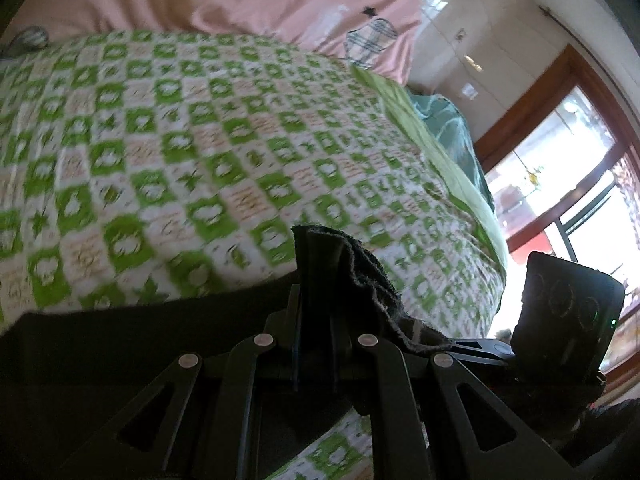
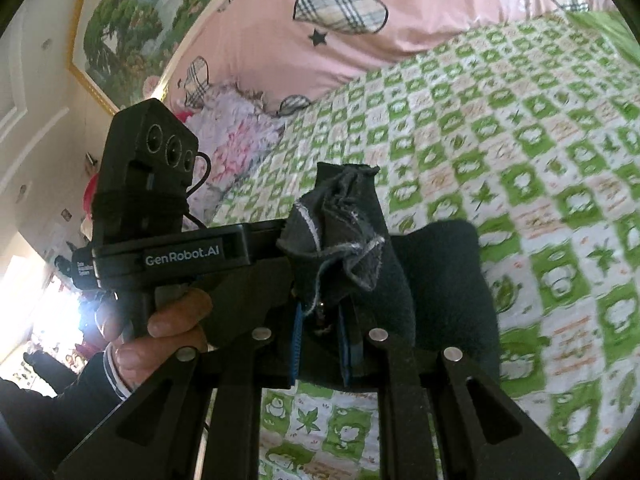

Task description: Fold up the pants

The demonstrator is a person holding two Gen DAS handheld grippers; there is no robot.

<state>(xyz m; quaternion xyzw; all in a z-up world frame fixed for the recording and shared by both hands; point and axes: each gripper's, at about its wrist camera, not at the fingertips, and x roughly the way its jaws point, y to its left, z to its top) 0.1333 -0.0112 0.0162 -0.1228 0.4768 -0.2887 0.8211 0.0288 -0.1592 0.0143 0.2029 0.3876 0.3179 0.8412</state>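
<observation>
Pinching dark pants [image 1: 372, 280], both jaws clamped.

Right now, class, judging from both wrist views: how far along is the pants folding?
Done: both grippers have a grip; the left gripper and the right gripper are each shut on bunched dark pants fabric. In hand: the pants are held up over the green checked bedspread. Left: no neat fold shows, so laying flat and folding remain.

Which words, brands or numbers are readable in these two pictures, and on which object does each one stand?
"GenRobot.AI": white letters on the black body of the left tool, seen from the right wrist camera.
Small white label at that body's left end: too small to read.
Beige squares of the green checked bedspread carry script-like marks: too blurred to read.
No numbers visible.
</observation>
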